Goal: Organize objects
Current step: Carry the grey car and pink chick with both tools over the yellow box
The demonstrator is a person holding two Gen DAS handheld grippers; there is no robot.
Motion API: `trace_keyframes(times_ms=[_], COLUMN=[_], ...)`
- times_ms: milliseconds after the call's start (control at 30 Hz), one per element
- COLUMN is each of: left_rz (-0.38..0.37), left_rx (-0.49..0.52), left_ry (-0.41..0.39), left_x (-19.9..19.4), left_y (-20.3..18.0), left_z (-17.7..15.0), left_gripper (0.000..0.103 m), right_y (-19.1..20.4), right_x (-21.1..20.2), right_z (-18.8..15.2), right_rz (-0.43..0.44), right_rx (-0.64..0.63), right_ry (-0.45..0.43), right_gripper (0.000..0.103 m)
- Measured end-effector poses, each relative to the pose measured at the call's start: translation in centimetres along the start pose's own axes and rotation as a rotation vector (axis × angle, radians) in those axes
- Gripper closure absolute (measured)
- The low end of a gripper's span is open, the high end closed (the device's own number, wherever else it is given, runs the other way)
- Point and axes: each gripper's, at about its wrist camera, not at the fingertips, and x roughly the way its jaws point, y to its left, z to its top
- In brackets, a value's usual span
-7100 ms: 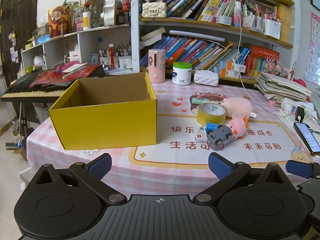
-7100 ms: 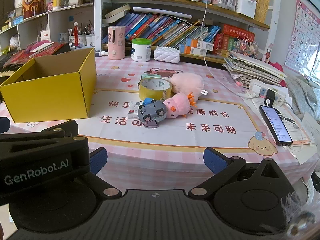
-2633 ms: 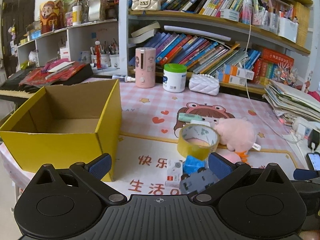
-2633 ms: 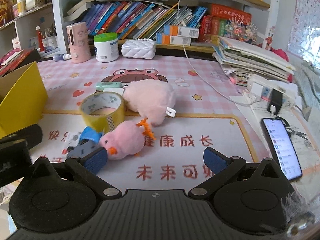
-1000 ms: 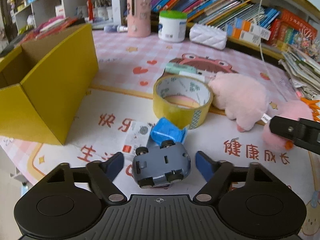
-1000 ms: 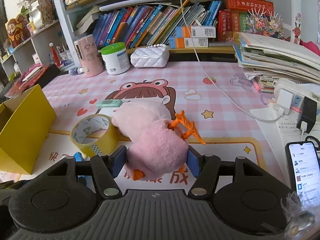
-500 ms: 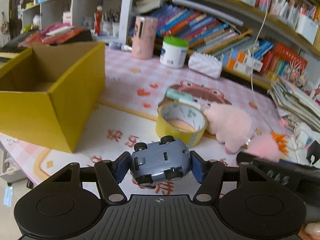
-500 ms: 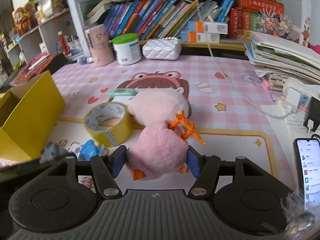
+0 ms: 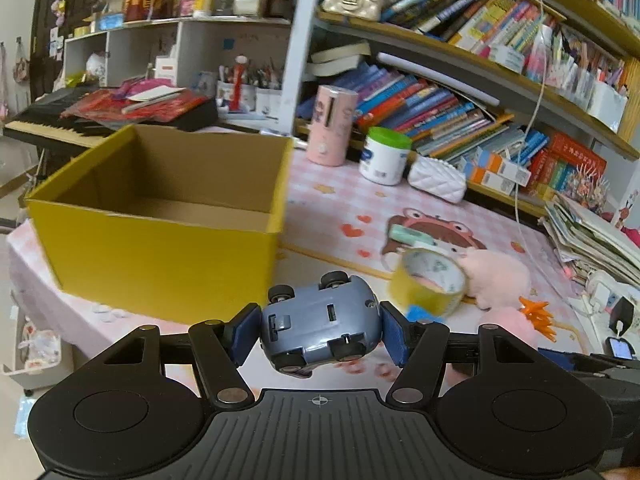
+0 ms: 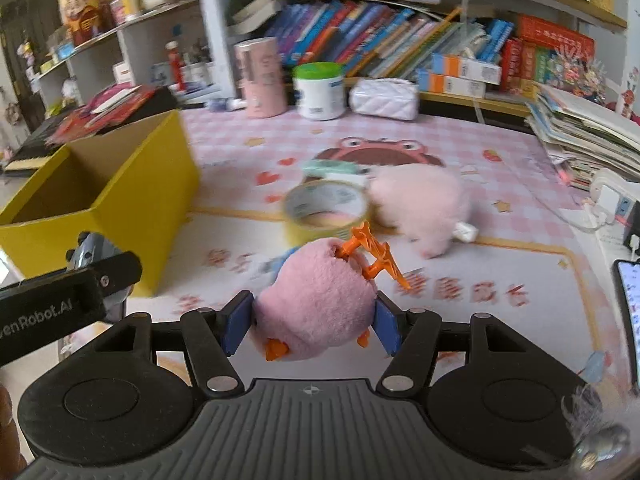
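Left tongs closed in on the grey toy car within the last second; pads now clamp it, wheels up, lifted off the bench and carried toward the yellow box, just short of its near wall. Right tongs grip the pink plush chick, also airborne, farther from the box. Tape roll and second plush remain beyond. Judgement: both loads ready for dropping in.

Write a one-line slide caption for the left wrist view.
Left tool grips a blue-grey toy car above the table, the open yellow box ahead.
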Motion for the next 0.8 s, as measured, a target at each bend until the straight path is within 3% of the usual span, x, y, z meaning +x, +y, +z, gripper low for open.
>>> trace_keyframes(times_ms=[333,800], left_rz=[-0.008,0.035], left_rx=[-0.013,0.006], left_ry=[-0.004,-0.012], left_x=[-3.7,-7.6], left_y=[7.8,15.4], left_z=[-0.6,-1.7], left_gripper=[0.041,0.041], right_y=[9.8,18.1], right_x=[-2.4,-3.1], right_z=[-3.2,-6.4], right_rz=[0.032,0.079], right_rx=[-0.062,-0.036], right_ry=[0.009,0.043], right_gripper=[0.042,0.042])
